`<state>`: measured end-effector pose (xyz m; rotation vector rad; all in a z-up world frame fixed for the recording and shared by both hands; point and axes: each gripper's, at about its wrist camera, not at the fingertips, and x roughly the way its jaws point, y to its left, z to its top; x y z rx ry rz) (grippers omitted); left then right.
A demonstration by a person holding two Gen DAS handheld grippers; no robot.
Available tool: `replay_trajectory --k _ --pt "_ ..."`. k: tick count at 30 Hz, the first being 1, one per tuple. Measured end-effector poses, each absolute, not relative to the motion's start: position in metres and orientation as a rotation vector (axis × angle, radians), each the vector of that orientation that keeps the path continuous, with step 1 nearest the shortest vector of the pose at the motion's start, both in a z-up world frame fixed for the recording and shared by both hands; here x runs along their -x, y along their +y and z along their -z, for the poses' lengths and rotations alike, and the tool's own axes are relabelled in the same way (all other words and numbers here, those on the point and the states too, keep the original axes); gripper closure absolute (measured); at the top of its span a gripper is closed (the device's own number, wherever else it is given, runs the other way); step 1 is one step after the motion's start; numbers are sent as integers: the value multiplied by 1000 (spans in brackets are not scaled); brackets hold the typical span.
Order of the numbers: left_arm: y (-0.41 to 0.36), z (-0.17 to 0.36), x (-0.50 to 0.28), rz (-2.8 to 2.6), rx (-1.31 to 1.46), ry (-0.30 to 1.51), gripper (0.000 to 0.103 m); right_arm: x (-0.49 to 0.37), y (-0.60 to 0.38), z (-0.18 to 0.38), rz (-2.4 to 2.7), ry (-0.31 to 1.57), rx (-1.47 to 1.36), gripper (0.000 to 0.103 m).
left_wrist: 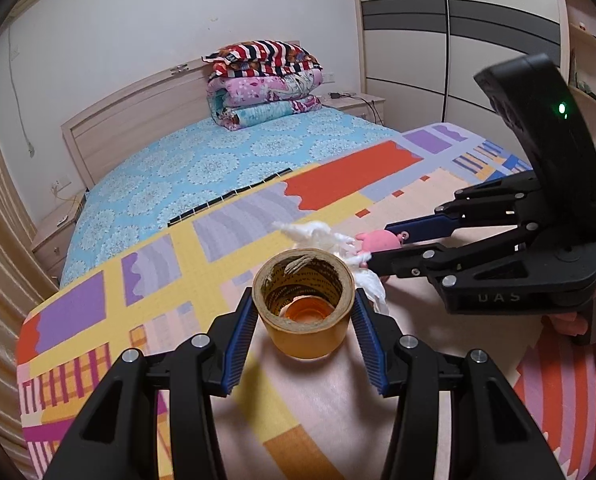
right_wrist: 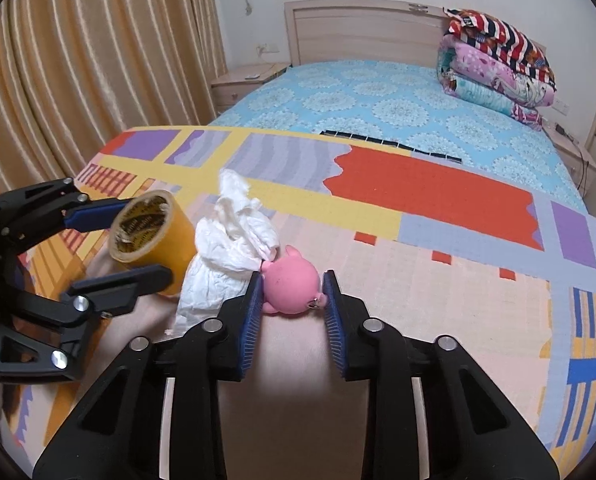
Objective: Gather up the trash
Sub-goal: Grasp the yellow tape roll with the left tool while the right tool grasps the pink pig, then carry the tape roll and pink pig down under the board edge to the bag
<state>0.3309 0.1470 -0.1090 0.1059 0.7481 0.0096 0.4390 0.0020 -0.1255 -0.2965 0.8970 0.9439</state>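
Observation:
A roll of brown tape (left_wrist: 305,332) stands on its end on the colourful mat (left_wrist: 202,280), between the blue pads of my left gripper (left_wrist: 303,300), which is shut on it. Just behind it lies a crumpled white tissue (left_wrist: 317,232). To the right, my right gripper (left_wrist: 377,244) is shut on a small pink toy (left_wrist: 379,240). In the right wrist view the pink toy (right_wrist: 290,284) sits squeezed between the pads of the right gripper (right_wrist: 292,280), with the tissue (right_wrist: 234,240) touching its left side. Further left there, the left gripper (right_wrist: 150,238) holds the tape (right_wrist: 166,228).
The mat (right_wrist: 437,192) covers the foot of a bed with a blue flowered sheet (right_wrist: 377,96). Folded quilts (right_wrist: 497,64) are stacked at the headboard. Golden curtains (right_wrist: 78,60) hang on the left, a nightstand (right_wrist: 246,80) stands beside the bed, and a wardrobe (left_wrist: 457,40) stands on the far side.

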Motion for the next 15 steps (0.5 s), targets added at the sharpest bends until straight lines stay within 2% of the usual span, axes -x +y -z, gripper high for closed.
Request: replay_trajectory --k 15 --pt "123 59 -260 -17 -113 674 57 -384 -25 86 -954 847 322 73"
